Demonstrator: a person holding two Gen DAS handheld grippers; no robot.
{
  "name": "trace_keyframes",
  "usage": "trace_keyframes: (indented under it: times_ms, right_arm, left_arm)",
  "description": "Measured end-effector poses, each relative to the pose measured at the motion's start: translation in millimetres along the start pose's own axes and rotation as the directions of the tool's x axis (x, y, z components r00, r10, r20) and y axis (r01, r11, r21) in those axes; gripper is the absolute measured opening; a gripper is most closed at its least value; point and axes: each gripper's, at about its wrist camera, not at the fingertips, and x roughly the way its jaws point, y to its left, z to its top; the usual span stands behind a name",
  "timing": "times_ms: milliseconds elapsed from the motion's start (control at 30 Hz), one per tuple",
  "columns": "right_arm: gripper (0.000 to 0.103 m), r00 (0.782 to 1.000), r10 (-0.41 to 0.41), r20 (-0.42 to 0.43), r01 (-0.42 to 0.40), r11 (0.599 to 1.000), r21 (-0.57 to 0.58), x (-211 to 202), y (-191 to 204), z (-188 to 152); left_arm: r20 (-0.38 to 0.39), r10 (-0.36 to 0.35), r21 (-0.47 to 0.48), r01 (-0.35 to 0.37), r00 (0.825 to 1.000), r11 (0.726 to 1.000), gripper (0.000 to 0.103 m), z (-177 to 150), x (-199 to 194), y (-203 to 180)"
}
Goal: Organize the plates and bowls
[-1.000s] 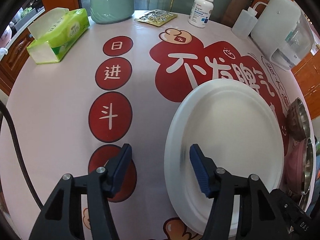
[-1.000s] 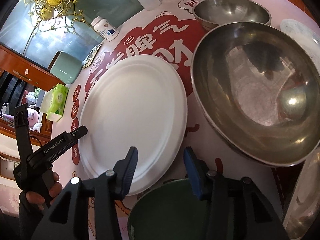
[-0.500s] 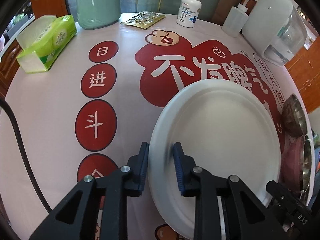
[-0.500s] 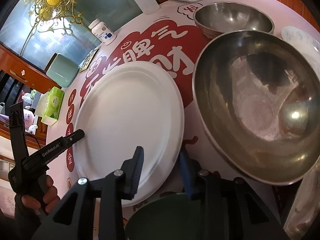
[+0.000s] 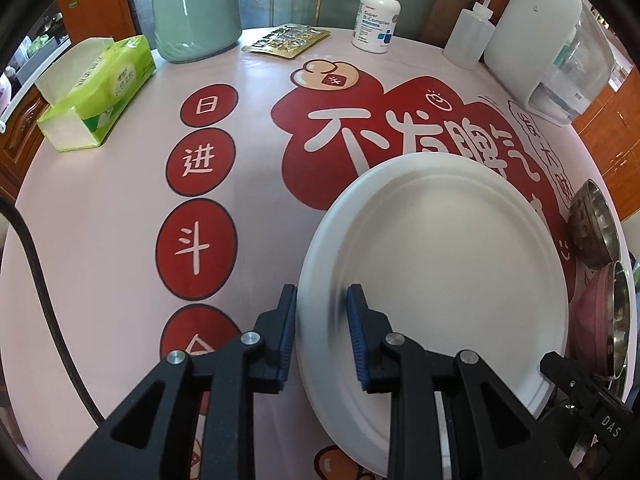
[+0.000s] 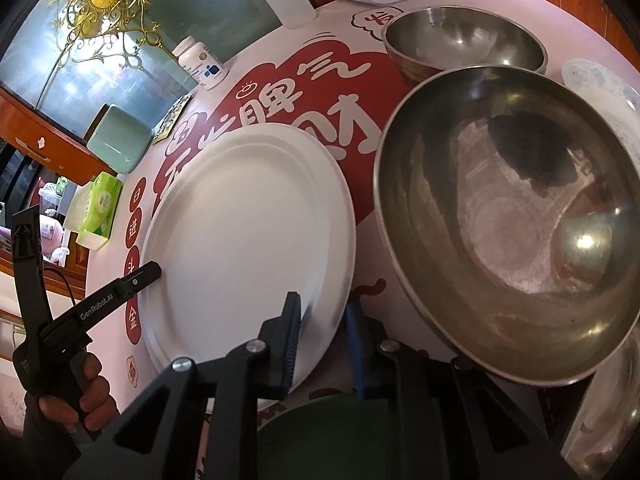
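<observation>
Left gripper [image 5: 322,332] pinches white plate [image 5: 436,280] rim on its table-edge side; right gripper [image 6: 320,340] jaws closing over opposite rim. Risk: uneven lift flexes plate, or it knocks the large steel bowl [image 6: 508,220] just beside.

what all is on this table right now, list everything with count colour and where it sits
white plate: 1, white, centre of the table, both grippers at its near rim
large steel bowl: 1, silver, right of the plate
small steel bowl: 1, silver, behind the large one
dark green bowl: 1, near edge, under the right gripper
tissue pack: 1, green, far left
jar: 1, pale green, far edge
blister pack: 1, gold, beside the jar
pill bottle: 1, white, far edge
squeeze bottle: 1, clear, far right
white appliance: 1, far right
tablecloth: 1, pink with red print
left gripper: clamped on the plate rim
right gripper: closing over the plate rim
hand: 1, holding the left gripper
</observation>
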Motion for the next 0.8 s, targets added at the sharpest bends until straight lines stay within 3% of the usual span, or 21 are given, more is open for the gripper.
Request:
trace_keyframes:
  times_ms: [267,700,800]
  right_arm:
    - [0.021,0.999,0.035,0.021,-0.035,0.999,-0.024,-13,10,-3]
    - [0.021,0.993,0.095,0.069,-0.089,0.993,-0.075,-61,26,-13]
    - [0.020,0.990,0.107,0.087,-0.100,0.991,-0.090,-77,27,-19]
  left_arm:
    - [0.022,0.031,-0.008,-0.031,0.999,0.999,0.023,-3,-23,7]
    - [0.090,0.053,-0.029,-0.050,0.994,0.998,0.022,-29,-92,15]
    - [0.073,0.061,-0.045,-0.058,0.995,0.997,0.022,-37,-111,15]
